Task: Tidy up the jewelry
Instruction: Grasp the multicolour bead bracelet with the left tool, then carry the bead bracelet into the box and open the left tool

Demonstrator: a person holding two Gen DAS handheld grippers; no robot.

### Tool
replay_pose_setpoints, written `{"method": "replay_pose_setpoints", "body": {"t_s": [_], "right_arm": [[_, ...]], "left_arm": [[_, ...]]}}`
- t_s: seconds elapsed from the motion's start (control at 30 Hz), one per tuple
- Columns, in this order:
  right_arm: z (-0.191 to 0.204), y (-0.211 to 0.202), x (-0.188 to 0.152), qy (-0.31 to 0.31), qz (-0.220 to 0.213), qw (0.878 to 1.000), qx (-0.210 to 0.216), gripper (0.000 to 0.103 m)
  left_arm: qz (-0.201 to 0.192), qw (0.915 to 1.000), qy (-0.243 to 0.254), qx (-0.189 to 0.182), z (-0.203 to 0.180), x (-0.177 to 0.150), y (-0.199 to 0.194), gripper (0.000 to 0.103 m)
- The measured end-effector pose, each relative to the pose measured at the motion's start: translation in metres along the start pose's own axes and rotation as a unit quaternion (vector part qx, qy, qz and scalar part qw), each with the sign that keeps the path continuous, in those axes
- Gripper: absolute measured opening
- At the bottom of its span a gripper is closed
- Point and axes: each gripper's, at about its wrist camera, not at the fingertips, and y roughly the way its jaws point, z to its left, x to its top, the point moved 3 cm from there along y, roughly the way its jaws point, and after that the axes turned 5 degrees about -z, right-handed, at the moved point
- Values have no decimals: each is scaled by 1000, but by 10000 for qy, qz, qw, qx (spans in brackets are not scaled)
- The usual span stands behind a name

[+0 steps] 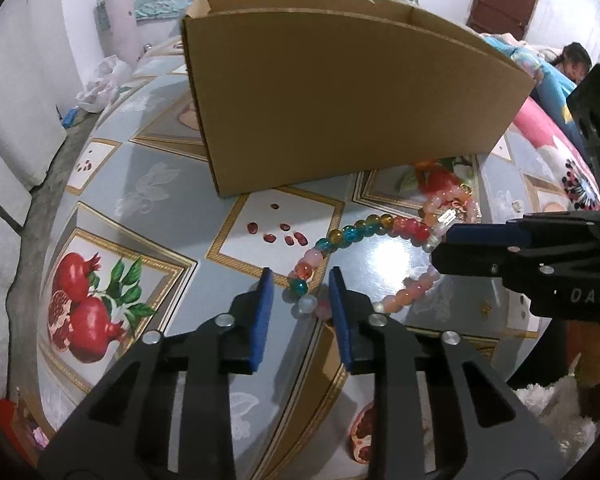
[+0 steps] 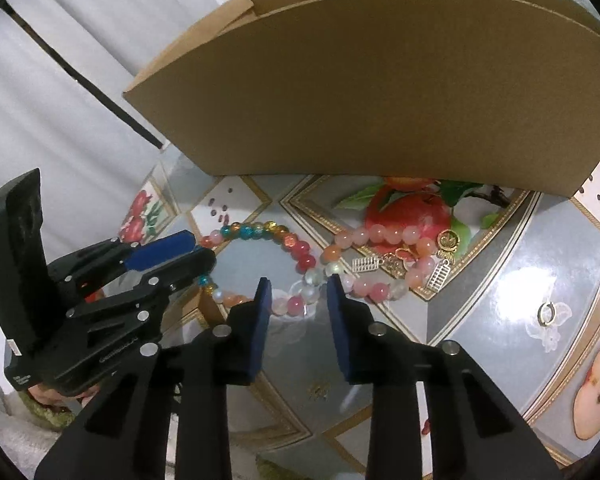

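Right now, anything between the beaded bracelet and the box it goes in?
Only the box's own near wall: it stands tall right behind the bracelet, so the beads must go up over the rim. Nothing else visible on the table between them.

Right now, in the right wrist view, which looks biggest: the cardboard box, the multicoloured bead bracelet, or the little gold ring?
1. cardboard box, by far
2. multicoloured bead bracelet
3. gold ring, tiny

The fisheye lens exaggerates nearness, but the gaps are wide enough to trust.

left gripper (image 1: pixel 302 276): part-open, angled down | right gripper (image 2: pixel 298 282): same
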Motion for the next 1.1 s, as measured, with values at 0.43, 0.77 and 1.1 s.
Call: {"method": "replay_pose_setpoints", "body": {"t_s": [0.43, 0.77, 1.1], "right_arm": [[7, 15, 1, -311, -93, 9987, -399, 10], [24, -42, 16, -452, -774, 9959, -93, 10], [47, -115, 98, -774, -1462, 9843, 615, 10]], "left_arm": [[-150, 9968, 736, 287, -23, 2, 3, 9], [-930, 9940, 553, 181, -25, 32, -66, 8], [-1798, 9824, 496, -114, -17, 125, -127, 8]]}}
